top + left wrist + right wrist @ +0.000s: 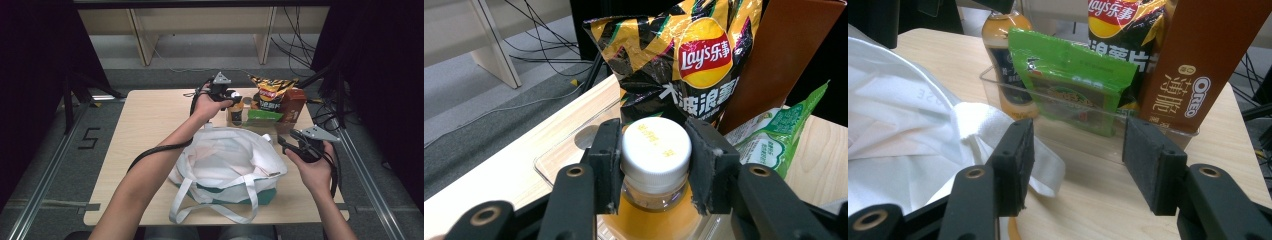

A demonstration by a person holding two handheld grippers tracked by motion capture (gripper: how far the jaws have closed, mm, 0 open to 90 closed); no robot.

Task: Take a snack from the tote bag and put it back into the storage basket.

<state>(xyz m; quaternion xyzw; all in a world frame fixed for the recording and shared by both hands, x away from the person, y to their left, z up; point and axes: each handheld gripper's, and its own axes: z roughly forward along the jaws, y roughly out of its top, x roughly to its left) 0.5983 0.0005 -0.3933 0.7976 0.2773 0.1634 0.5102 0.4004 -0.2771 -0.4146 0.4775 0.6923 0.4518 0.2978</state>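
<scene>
- The white tote bag (pixel 227 162) lies in front of you on the table (pixel 145 130) with its mouth spread wide towards the snacks, which suits dropping things straight in; faint grey letters on its cloth are too dim in the right gripper view to read for certain.
- The clear tray (pixel 1098 131) stands at the far edge, just beyond the bag, and keeps the snacks standing upright so you can reach each one from above.
- The chip bag (pixel 679 60) stands at the back of the tray; it reads "Lay's" with Chinese characters beside and below the logo.
- The brown box (pixel 1198 70) leans next to it and carries "Oreo" plus Chinese script down its side.
- The green packet (pixel 1073 80) stands in front, and its print is too small to make out.
- The bottle (pixel 655 165) of orange drink stands at the tray's left end; your left gripper (pixel 655 167) has its jaws clamped on the white cap, so you grip it at the neck for a straight lift.
- Your right gripper (pixel 1075 162) hovers with jaws apart and nothing between them, near the bag's rim, probably ready to steady the opening.
</scene>
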